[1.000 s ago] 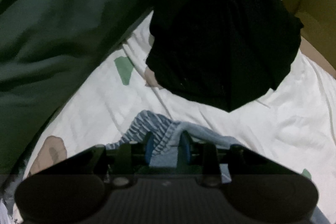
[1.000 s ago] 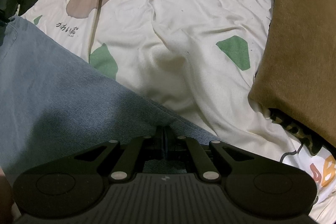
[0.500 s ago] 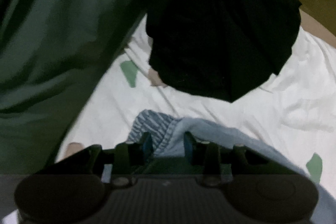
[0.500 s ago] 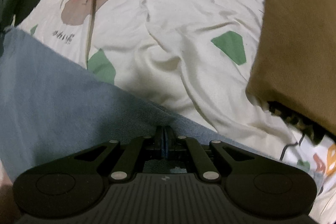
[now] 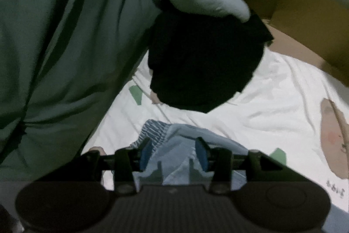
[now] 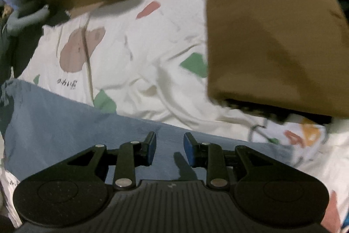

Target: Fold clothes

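With the jeans (image 6: 65,123) laid flat on the bed (image 6: 152,71) after a fold, both grippers' jaws have just been opening, the right gripper (image 6: 169,149) clearly empty, the left gripper (image 5: 173,153) seemingly freeing the waistband (image 5: 174,167).

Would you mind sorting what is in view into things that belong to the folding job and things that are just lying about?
Part of the job:
- blue denim garment
- left gripper, jaws just opened, denim between them
- right gripper, jaws just opened above the denim

Just lying about:
- brown cushion
- black garment
- green fabric
- printed sheet
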Tool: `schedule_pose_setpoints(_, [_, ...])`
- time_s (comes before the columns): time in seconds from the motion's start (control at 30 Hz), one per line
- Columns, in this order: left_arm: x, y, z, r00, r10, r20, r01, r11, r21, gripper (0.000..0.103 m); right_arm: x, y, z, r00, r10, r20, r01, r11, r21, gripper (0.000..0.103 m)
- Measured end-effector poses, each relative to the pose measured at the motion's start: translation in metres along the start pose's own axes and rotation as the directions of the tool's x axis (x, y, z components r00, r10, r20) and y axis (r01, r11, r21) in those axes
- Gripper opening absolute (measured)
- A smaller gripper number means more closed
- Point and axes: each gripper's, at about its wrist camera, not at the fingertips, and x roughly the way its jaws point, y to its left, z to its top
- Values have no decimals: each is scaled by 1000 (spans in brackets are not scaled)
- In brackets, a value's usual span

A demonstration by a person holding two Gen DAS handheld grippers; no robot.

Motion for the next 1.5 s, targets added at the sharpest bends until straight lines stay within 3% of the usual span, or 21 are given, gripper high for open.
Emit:
schedule_pose_setpoints(0.43, [-79, -11, -18, 995, -73, 72, 73, 997, 4, 56, -106, -65, -28, 987, -62, 145, 39, 986, 160, 35])
schedule_pose_setpoints(0.7, [-113, -22, -42, 990, -117, 77, 113, 992, 54, 58, -137, -99, -76, 967, -125, 222, 37, 931, 363, 39])
schedule_pose_setpoints(0.87, [-114, -32, -56, 991, -118, 60, 114, 991, 68, 58, -134, -108, -125, 961, -151, 231, 21, 875, 484, 41])
schedule_pose_setpoints(1.03, [-109, -43, -66, 992, -120, 32, 118, 991, 65, 58, -117, -111, -168, 970, -156, 187, 23, 824, 566, 42])
schedule_pose_setpoints(1.33, [-91, -69, -87, 992, -129, -6, 129, 989, 76, 58, -88, -110, -206, 981, -141, 134, 16, 744, 668, 47])
schedule_pose_setpoints(1.5, [-77, -86, -101, 993, -115, -35, 119, 984, 132, 59, -66, -104, -224, 983, -160, 94, 39, 675, 736, 48])
